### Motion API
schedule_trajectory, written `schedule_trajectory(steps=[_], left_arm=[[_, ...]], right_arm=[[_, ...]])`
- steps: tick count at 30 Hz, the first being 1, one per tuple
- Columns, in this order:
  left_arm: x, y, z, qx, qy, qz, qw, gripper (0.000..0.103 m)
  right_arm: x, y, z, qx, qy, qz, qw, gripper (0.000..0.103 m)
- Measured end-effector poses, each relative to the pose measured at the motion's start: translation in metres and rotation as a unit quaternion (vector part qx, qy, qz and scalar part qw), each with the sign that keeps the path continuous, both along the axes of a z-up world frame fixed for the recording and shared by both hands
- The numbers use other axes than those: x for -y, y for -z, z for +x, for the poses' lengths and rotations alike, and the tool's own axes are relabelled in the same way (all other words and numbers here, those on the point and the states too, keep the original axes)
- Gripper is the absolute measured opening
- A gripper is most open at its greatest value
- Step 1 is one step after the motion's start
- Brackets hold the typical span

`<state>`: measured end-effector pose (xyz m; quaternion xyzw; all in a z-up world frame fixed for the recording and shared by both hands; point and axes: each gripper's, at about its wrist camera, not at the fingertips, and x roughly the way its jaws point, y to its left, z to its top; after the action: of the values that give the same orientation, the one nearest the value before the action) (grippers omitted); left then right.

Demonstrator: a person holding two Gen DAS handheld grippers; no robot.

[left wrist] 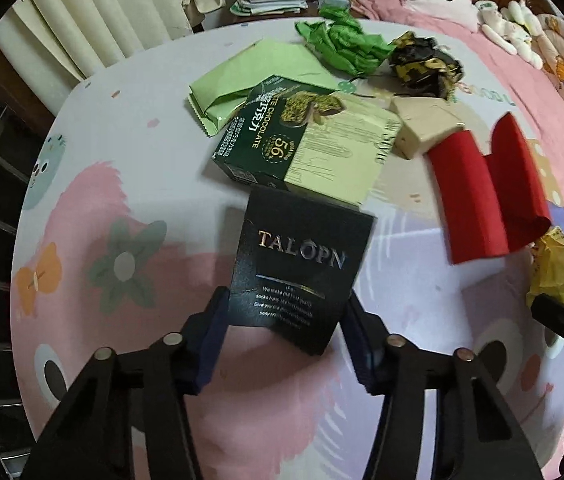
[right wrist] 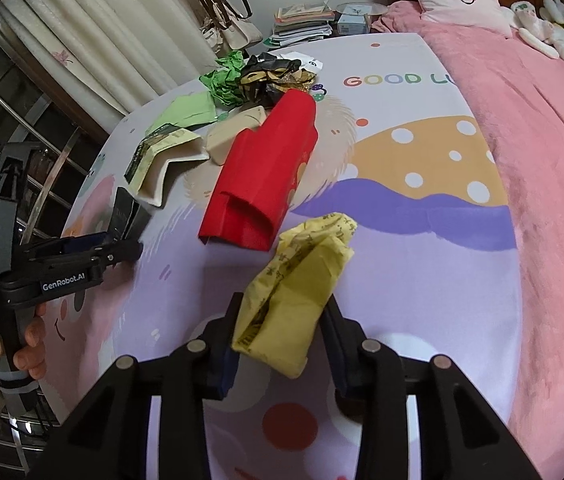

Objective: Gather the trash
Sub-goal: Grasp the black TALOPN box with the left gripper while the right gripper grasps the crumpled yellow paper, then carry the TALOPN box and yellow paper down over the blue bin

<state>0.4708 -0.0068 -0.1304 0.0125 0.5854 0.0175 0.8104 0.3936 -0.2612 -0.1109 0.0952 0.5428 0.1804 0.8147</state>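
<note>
A black "TALOPN" box [left wrist: 302,264] lies on the patterned bedsheet [left wrist: 129,208], with my left gripper [left wrist: 286,312] shut on its near end; both pads touch its sides. In the right wrist view the left gripper [right wrist: 121,240] sits at the left, held by a hand, the black box [right wrist: 125,216] at its tip. My right gripper [right wrist: 284,320] is shut on a crumpled yellow wrapper [right wrist: 298,284], which sticks out past the fingertips. The left wrist view shows that yellow wrapper [left wrist: 554,276] at its right edge.
Beyond the grippers lie a green chocolate box [left wrist: 302,140], a light green wrapper [left wrist: 257,76], crumpled green paper [left wrist: 342,40], a black-and-gold crumpled wrapper [left wrist: 426,64], a beige box [left wrist: 422,128] and a folded red bag [left wrist: 490,192]. A pink blanket [right wrist: 542,160] covers the right side.
</note>
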Motion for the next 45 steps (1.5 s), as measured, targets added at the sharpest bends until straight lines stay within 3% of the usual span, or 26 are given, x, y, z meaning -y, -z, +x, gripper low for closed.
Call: schedule_trajectory(steps=[12, 20, 25, 33, 39, 45], left_arm=[[0.004, -0.057, -0.083, 0.041, 0.027, -0.043, 0.9979, 0.048], [-0.004, -0.109, -0.179, 0.073, 0.081, -0.073, 0.9913, 0.048], [-0.010, -0.127, -0.246, 0.088, 0.122, -0.085, 0.9850, 0.048], [-0.011, -0.118, -0.335, 0.073, 0.167, -0.101, 0.9781, 0.048], [-0.005, -0.093, -0.379, 0.037, 0.186, -0.099, 0.9769, 0.048], [0.001, -0.062, -0.407, -0.003, 0.177, -0.098, 0.9793, 0.048]], right_arm=[[-0.014, -0.040, -0.070, 0.030, 0.022, -0.001, 0.999, 0.037], [-0.037, -0.074, -0.162, 0.054, 0.070, 0.007, 0.996, 0.037], [-0.059, -0.083, -0.228, 0.061, 0.098, 0.010, 0.993, 0.037], [-0.086, -0.081, -0.321, 0.064, 0.123, 0.004, 0.990, 0.037], [-0.095, -0.066, -0.374, 0.027, 0.121, -0.012, 0.992, 0.037], [-0.099, -0.040, -0.400, -0.013, 0.110, -0.024, 0.994, 0.037]])
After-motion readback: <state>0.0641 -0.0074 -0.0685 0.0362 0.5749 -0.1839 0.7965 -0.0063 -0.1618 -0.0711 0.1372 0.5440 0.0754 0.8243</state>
